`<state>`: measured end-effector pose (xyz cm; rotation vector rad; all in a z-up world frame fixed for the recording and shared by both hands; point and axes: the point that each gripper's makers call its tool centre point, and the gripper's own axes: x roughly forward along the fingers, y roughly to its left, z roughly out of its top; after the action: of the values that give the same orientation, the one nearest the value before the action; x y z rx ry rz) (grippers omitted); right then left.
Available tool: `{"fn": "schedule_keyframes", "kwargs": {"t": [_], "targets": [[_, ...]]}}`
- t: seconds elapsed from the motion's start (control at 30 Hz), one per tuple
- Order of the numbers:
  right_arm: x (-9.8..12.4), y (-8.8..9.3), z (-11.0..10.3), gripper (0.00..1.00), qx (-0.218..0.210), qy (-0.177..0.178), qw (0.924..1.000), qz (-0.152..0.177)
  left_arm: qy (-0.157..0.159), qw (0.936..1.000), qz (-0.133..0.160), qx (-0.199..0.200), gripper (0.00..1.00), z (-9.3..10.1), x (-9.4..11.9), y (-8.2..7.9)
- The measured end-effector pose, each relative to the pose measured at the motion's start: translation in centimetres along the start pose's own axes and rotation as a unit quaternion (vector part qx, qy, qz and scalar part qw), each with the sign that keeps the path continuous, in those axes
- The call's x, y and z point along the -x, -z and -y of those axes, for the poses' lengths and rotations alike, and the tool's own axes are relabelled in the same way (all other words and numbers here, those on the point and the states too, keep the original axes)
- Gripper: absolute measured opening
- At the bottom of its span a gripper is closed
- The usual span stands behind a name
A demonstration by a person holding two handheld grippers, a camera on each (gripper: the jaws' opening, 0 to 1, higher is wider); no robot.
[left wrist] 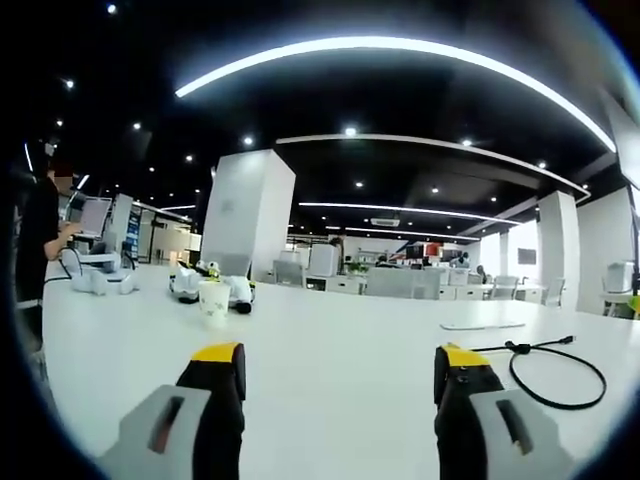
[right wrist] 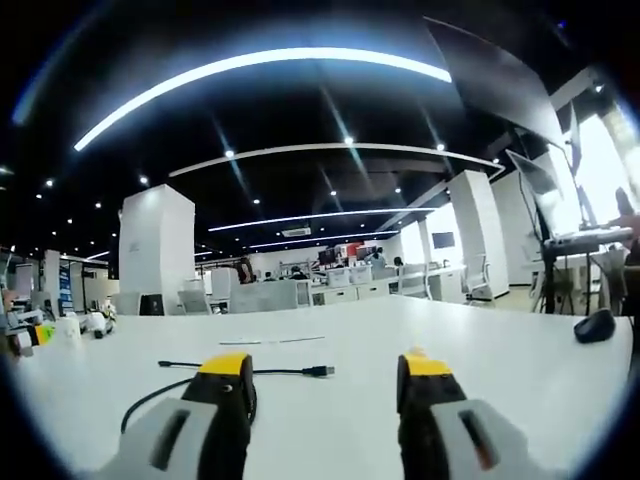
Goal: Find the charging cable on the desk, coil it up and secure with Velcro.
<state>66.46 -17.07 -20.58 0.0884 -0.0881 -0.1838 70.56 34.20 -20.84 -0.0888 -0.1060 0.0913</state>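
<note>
Bright and evenly lit from long ceiling light strips [left wrist: 400, 48] and small spotlights against a dark ceiling, soft glare on the white tabletop [left wrist: 340, 340], faint shadows, strong fisheye bending at the edges, distant office slightly soft, blown-out windows [right wrist: 600, 150] at right.

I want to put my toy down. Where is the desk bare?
Bare desk lies between the paper cup and the black charging cable; also between the cable's plug and the computer mouse. The far left corner with the white gadgets is crowded.
</note>
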Motion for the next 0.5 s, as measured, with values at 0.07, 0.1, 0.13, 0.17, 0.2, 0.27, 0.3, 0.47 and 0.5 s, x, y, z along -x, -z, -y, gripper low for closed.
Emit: {"fn": "schedule_keyframes", "kwargs": {"t": [0.07,0.1,0.13,0.17,0.2,0.27,0.3,0.47,0.5], "targets": [[-0.07,-0.03,-0.1,0.59,0.002,-0.002,1.0,0.0,0.0,1.0,0.0,-0.001,0.77,-0.03,-0.01,0.0],[-0.1,-0.04,-0.15,0.59,0.003,-0.003,1.0,0.0,0.0,1.0,0.0,-0.001,0.77,-0.03,0.0,0.02],[-0.11,-0.04,-0.19,0.59,0.003,-0.003,1.0,0.0,0.001,1.0,-0.001,-0.001,0.77,0.0,-0.02,0.06],[-0.13,-0.02,-0.22,0.59,0.003,-0.004,1.0,0.0,0.001,1.0,-0.001,0.0,0.77,0.03,-0.03,0.11],[-0.13,-0.01,-0.24,0.59,0.004,-0.004,1.0,-0.001,0.002,1.0,-0.002,0.001,0.77,0.05,-0.05,0.14],[-0.13,0.03,-0.25,0.59,0.004,-0.004,1.0,-0.001,0.004,1.0,-0.002,0.001,0.77,0.12,-0.1,0.15],[-0.12,0.03,-0.23,0.59,0.004,-0.004,1.0,-0.001,0.004,1.0,-0.002,0.0,0.77,0.13,-0.11,0.11],[-0.11,-0.14,-0.11,0.59,0.004,-0.002,1.0,0.0,0.006,1.0,-0.001,0.0,0.77,0.28,-0.29,0.0],[-0.1,-0.18,-0.11,0.59,0.004,-0.002,1.0,0.001,0.006,1.0,0.0,0.0,0.77,0.33,-0.31,-0.03]]}}
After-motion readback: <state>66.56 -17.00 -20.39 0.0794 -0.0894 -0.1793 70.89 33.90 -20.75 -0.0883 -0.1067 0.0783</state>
